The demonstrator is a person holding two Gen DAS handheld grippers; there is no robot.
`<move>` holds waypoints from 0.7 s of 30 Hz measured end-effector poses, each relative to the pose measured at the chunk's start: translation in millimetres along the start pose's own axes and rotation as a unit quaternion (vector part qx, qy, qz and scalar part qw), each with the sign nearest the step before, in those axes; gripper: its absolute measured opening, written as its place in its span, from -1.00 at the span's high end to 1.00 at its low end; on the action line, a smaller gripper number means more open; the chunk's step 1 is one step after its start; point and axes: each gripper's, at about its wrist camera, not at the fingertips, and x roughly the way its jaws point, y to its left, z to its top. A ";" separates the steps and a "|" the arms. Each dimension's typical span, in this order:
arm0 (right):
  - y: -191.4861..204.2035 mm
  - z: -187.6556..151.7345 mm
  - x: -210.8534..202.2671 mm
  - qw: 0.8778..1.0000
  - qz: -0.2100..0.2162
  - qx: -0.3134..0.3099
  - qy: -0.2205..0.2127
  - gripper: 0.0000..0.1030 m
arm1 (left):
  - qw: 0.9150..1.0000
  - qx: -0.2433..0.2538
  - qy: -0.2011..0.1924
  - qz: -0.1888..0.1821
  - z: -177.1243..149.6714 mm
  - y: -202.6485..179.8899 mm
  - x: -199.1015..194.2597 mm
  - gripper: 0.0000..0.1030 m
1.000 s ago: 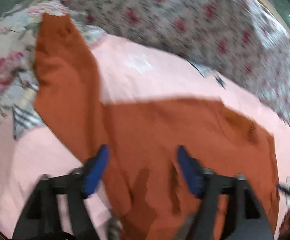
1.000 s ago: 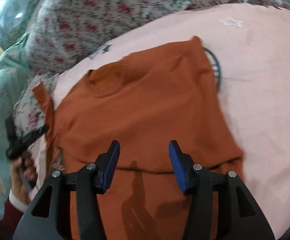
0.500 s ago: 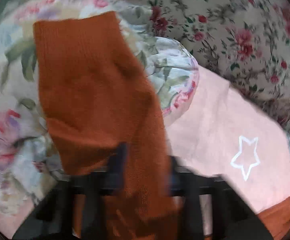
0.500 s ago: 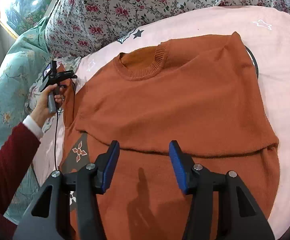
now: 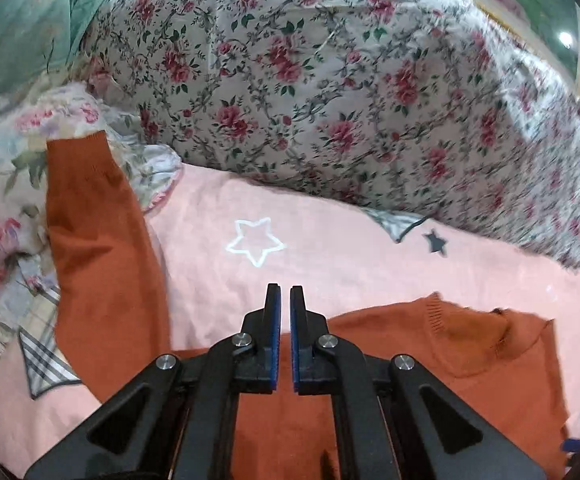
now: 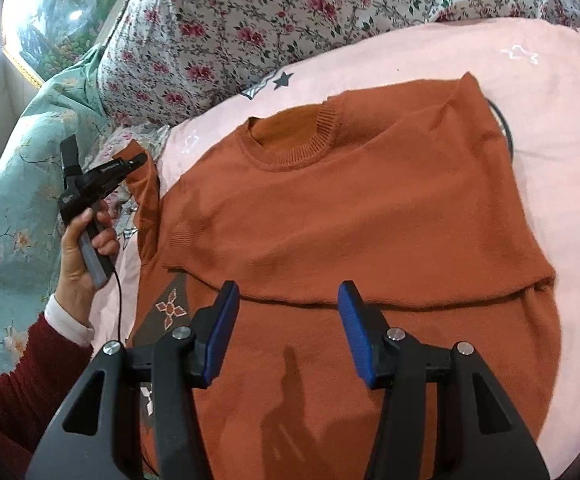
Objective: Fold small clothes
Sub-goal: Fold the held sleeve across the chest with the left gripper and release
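Note:
A rust-orange knit sweater lies flat on the pink sheet, its collar toward the floral quilt. A fold edge runs across its lower body. One sleeve stretches out to the left onto a flowered pillow. My left gripper is shut with nothing between its pads; it hangs over the sweater's shoulder edge. In the right wrist view a hand holds the left gripper, with its tip by the sleeve cuff. My right gripper is open and empty above the fold.
A bulky rose-print quilt rises behind the sheet. A teal flowered blanket lies on the left. A black cable hangs from the left gripper's handle. A dark patterned patch shows beside the sweater.
My left gripper went from open to shut. Half a second ago the sleeve lay across its jaws; now it has drawn back and the sleeve lies off to the left. The right gripper stays open.

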 end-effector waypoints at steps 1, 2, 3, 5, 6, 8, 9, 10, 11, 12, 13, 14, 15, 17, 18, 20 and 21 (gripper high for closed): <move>-1.0 -1.0 -4.8 1.000 -0.002 -0.001 -0.003 -0.02 | 1.000 -0.004 0.010 0.009 3.2 5.5 7.9 0.74; -3.4 -2.4 -10.0 1.000 -0.006 0.000 -0.007 -0.02 | 0.999 -0.011 0.027 0.028 7.5 13.4 17.4 0.53; -5.9 -3.5 -13.0 1.000 -0.010 0.003 -0.008 -0.02 | 0.997 -0.020 0.041 0.058 12.5 22.3 27.2 -0.21; -14.3 -6.7 -14.9 1.000 -0.019 0.017 -0.007 -0.02 | 0.989 -0.026 0.049 0.134 15.6 36.8 40.7 -1.00; -17.1 -7.4 -13.8 1.000 -0.020 0.023 -0.004 -0.02 | 0.984 -0.024 0.051 0.168 19.4 45.2 52.6 -0.97; -22.7 -9.0 -8.0 0.999 -0.020 0.036 0.003 -0.02 | 0.979 -0.022 0.080 0.185 23.8 57.3 77.8 -0.97; -23.4 -9.2 -4.9 0.999 -0.018 0.039 0.007 -0.02 | 0.976 -0.023 0.104 0.191 24.6 63.9 94.8 -0.96; -23.1 -9.0 -1.1 0.999 -0.017 0.039 0.011 -0.02 | 0.972 -0.023 0.122 0.200 24.7 69.2 109.9 -0.78; -21.9 -8.1 3.4 0.999 -0.016 0.038 0.016 -0.02 | 0.970 -0.024 0.136 0.199 25.1 76.0 124.0 -0.64; -20.1 -6.9 7.2 0.999 -0.016 0.035 0.021 -0.02 | 0.971 -0.030 0.143 0.189 26.0 81.6 131.9 -0.38; -18.4 -5.6 10.2 0.999 -0.015 0.032 0.023 -0.02 | 0.973 -0.039 0.137 0.183 28.0 88.4 134.9 -0.14; -16.0 -3.9 12.5 0.999 -0.012 0.029 0.024 -0.02 | 0.975 -0.043 0.125 0.178 30.5 92.5 133.4 0.10; -13.4 -2.1 13.9 0.999 -0.008 0.025 0.024 -0.02 | 0.978 -0.046 0.117 0.168 32.9 95.8 130.7 0.68; -11.1 0.1 15.8 1.000 -0.003 0.021 0.021 -0.02 | 0.984 -0.078 0.105 0.123 33.2 105.8 118.7 0.93; -11.1 0.7 16.9 1.000 -0.002 0.021 0.021 -0.02 | 0.986 -0.086 0.093 0.110 32.8 107.8 111.1 0.97; -11.3 0.2 20.6 0.999 0.000 0.023 0.024 -0.02 | 0.990 -0.095 0.063 0.079 27.4 103.9 87.0 0.97; -11.4 -0.3 22.0 0.999 0.001 0.024 0.026 -0.02 | 0.992 -0.097 0.052 0.058 23.9 97.0 73.5 0.97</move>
